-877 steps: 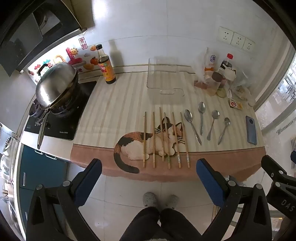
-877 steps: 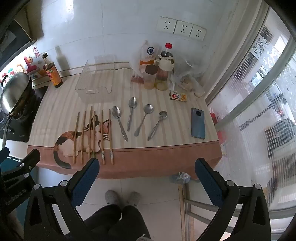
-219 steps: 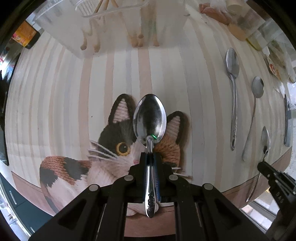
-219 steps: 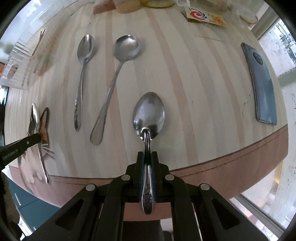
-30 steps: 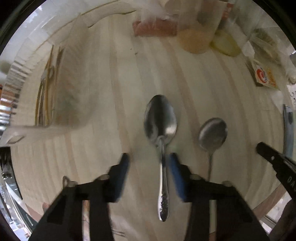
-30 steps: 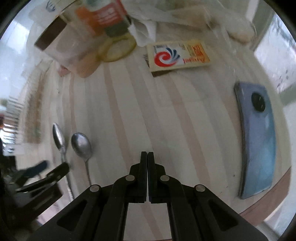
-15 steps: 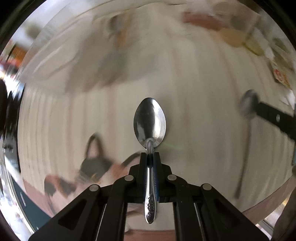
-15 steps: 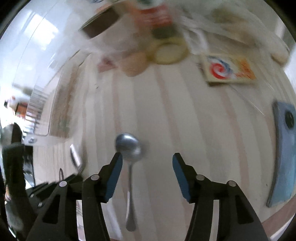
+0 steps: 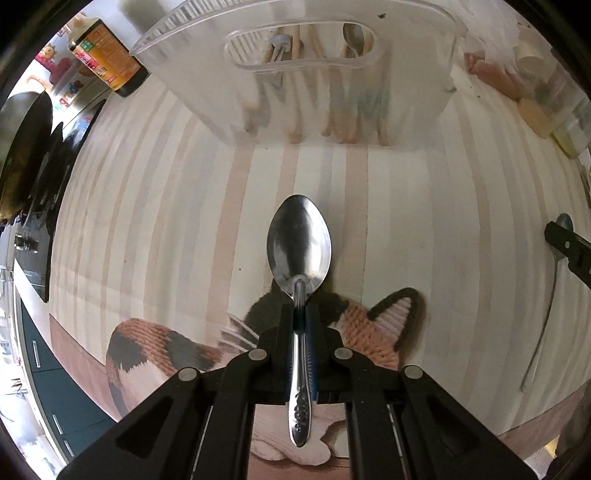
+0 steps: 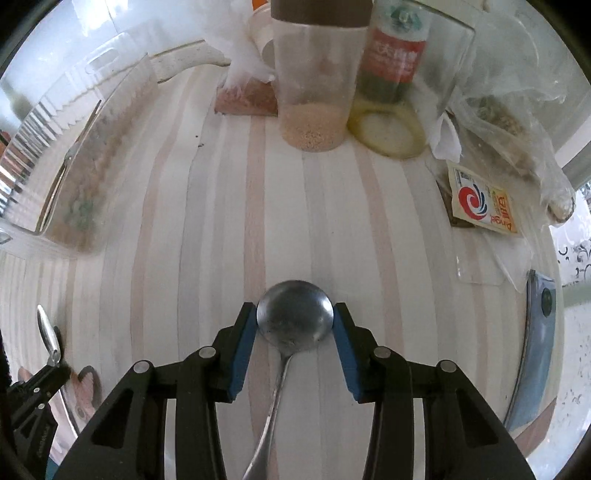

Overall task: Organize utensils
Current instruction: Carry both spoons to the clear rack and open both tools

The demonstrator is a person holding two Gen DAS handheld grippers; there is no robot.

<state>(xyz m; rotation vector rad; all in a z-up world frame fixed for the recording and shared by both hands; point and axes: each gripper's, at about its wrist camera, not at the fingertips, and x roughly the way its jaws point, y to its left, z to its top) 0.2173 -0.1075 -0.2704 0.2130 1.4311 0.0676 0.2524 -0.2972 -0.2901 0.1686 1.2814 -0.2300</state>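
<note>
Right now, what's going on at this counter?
A person is sorting utensils into a clear bin that already holds chopsticks and a spoon. The left tool is shut on an oval spoon, held above the cat-print mat and pointed at the bin. The right tool is open, its pads on either side of a round spoon lying on the mat, not yet gripped.

Two spoons are outside the clear bin (image 9: 413, 122): one oval spoon (image 9: 299, 251) between the left fingers (image 9: 314, 332), one round spoon (image 10: 294, 319) between the right fingers (image 10: 240, 347). Inside, one spoon (image 9: 354, 35) and several chopsticks (image 9: 314, 40) show.
</note>
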